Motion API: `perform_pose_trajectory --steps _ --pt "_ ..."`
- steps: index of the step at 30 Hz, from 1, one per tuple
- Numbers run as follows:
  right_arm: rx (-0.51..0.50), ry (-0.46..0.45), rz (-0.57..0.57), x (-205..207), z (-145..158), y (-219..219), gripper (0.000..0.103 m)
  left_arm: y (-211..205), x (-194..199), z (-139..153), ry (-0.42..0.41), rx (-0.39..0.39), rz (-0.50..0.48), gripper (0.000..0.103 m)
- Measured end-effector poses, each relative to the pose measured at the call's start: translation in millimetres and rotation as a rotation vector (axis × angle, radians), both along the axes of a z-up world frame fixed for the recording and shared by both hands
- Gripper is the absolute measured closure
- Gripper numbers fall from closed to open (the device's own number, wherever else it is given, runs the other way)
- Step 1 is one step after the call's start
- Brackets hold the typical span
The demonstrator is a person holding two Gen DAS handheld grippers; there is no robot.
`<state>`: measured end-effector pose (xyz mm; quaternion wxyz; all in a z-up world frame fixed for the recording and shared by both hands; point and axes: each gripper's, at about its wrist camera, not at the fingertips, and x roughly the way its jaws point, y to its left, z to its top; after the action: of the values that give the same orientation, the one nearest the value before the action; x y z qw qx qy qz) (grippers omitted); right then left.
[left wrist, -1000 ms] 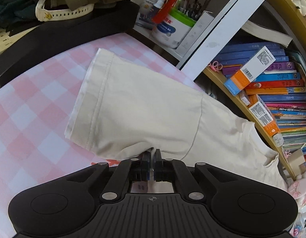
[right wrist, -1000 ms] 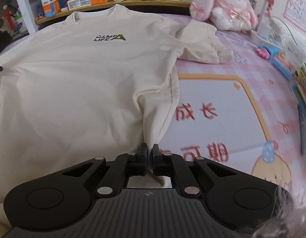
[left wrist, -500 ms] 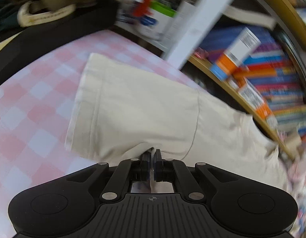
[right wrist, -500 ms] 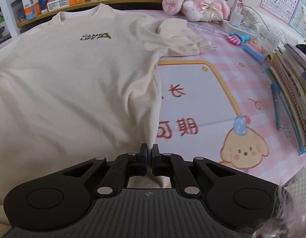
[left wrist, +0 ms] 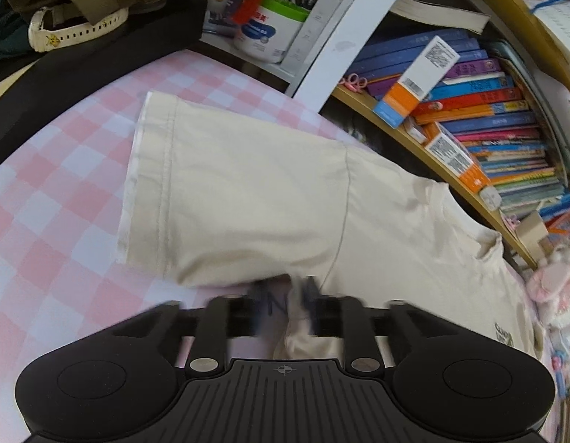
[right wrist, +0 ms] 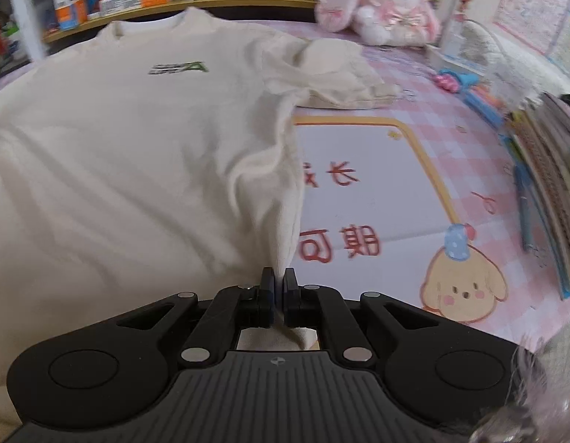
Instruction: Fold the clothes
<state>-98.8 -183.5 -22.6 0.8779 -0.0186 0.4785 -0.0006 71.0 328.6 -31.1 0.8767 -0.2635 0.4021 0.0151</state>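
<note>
Since a second ago my left gripper point(left wrist: 285, 306) is opening, blurred, fabric between its jaws. Right gripper point(right wrist: 278, 283) is pinching the one T-shirt's point(right wrist: 119, 140) hem on the checkered table point(left wrist: 52, 203).

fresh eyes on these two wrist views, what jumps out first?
The cream T-shirt fills the pink checked table, its small green chest logo facing up. The right gripper pinches its side edge. A pink and white plush rabbit sits at the far edge beside a shelf of bright books.
</note>
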Motion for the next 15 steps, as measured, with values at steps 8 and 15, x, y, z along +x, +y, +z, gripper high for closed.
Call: perform_pose_trajectory --steps 8,15 --pt "0.178 -0.075 -0.035 28 24 -43 0.068 -33 -70 10 0.031 0.106 -0.13 0.041" --pt "0.22 -0.102 -0.14 122 31 -124 0.062 -84 -121 15 0.07 0.177 -0.106 0.039"
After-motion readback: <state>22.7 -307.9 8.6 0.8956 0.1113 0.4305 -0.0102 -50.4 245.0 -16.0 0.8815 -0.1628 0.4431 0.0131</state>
